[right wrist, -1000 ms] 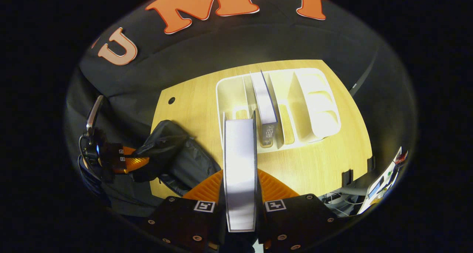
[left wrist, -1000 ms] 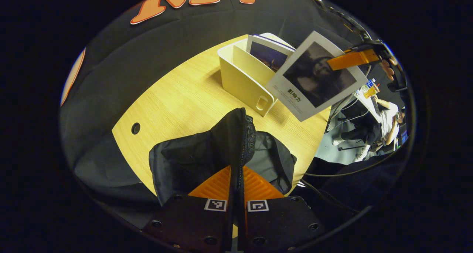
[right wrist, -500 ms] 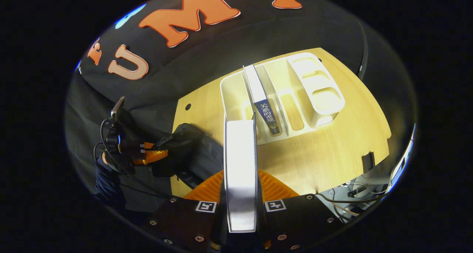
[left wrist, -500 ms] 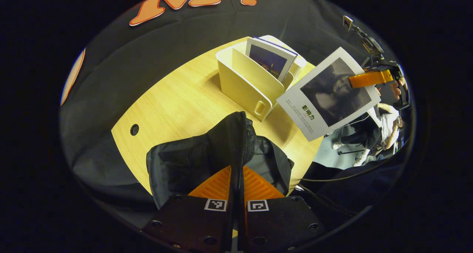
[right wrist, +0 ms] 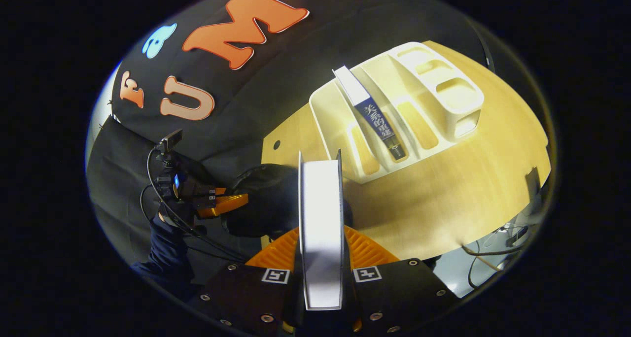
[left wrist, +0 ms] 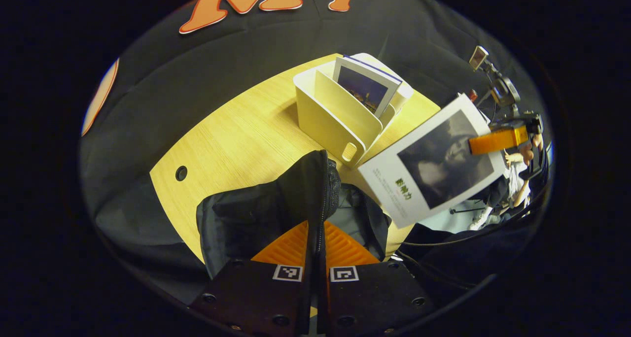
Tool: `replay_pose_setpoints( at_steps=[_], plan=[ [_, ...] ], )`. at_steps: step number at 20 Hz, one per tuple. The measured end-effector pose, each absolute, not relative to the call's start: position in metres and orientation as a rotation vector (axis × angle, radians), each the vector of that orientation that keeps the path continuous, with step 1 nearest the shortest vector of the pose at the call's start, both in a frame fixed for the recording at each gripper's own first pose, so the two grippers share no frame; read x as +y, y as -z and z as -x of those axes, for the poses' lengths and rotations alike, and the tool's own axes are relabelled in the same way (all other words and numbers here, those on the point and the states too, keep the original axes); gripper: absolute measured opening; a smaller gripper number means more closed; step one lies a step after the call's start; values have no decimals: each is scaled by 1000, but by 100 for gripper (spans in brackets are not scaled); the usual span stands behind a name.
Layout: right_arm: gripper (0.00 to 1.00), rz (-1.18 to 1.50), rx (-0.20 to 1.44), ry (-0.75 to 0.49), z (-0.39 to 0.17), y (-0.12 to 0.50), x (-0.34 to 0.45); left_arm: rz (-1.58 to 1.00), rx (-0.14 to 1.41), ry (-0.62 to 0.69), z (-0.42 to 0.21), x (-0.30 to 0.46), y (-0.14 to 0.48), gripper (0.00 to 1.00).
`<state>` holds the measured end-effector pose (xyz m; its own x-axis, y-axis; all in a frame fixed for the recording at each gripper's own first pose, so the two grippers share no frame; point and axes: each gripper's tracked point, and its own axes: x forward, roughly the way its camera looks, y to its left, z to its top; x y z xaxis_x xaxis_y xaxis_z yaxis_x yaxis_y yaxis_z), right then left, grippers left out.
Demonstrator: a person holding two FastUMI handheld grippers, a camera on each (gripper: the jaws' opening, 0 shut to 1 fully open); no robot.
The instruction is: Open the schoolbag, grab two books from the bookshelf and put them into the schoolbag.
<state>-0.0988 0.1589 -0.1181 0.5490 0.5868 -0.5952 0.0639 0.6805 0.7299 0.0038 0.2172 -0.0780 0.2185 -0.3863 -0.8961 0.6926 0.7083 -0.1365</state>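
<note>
The black schoolbag point(left wrist: 256, 214) lies on the wooden table point(left wrist: 236, 140), near its front edge. My left gripper point(left wrist: 315, 227) is shut on the raised edge of the bag's opening and holds it up. Behind the bag stands the cream bookshelf point(left wrist: 330, 115) with one book point(left wrist: 366, 84) upright in it. My right gripper point(right wrist: 320, 234) is shut on a white book point(right wrist: 320, 214), seen edge-on. In the left gripper view that book point(left wrist: 434, 167) hangs tilted in the air to the right of the bag. The bookshelf point(right wrist: 443, 88) keeps a dark-spined book point(right wrist: 378, 126).
A small round hole point(left wrist: 181, 173) marks the table's left part. Beyond the table's right edge sits a person point(left wrist: 515, 184) among cables on a grey floor. The hand and sleeve point(right wrist: 165, 228) holding my left gripper point(right wrist: 227, 205) are at the left in the right gripper view.
My right gripper has carried the white book away from the bookshelf, lower and closer to the schoolbag. My left gripper has stayed shut on the bag's edge.
</note>
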Motion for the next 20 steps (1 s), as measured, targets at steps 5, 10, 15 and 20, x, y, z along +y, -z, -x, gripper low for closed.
replay_pose_setpoints(
  at_steps=[5, 10, 15, 20],
  plan=[
    [32, -875, 942, -385, 89, 139, 194, -263, 1102, 742, -5, 217, 71, 7],
    [32, -1034, 893, -419, 73, 149, 229, -224, 1089, 721, -4, 216, 70, 7],
    [32, -1092, 919, -384, 66, 178, 256, -224, 1087, 719, -5, 217, 69, 6],
    [32, -1155, 856, -410, 49, 187, 290, -209, 1078, 720, -6, 214, 68, 6]
  ],
)
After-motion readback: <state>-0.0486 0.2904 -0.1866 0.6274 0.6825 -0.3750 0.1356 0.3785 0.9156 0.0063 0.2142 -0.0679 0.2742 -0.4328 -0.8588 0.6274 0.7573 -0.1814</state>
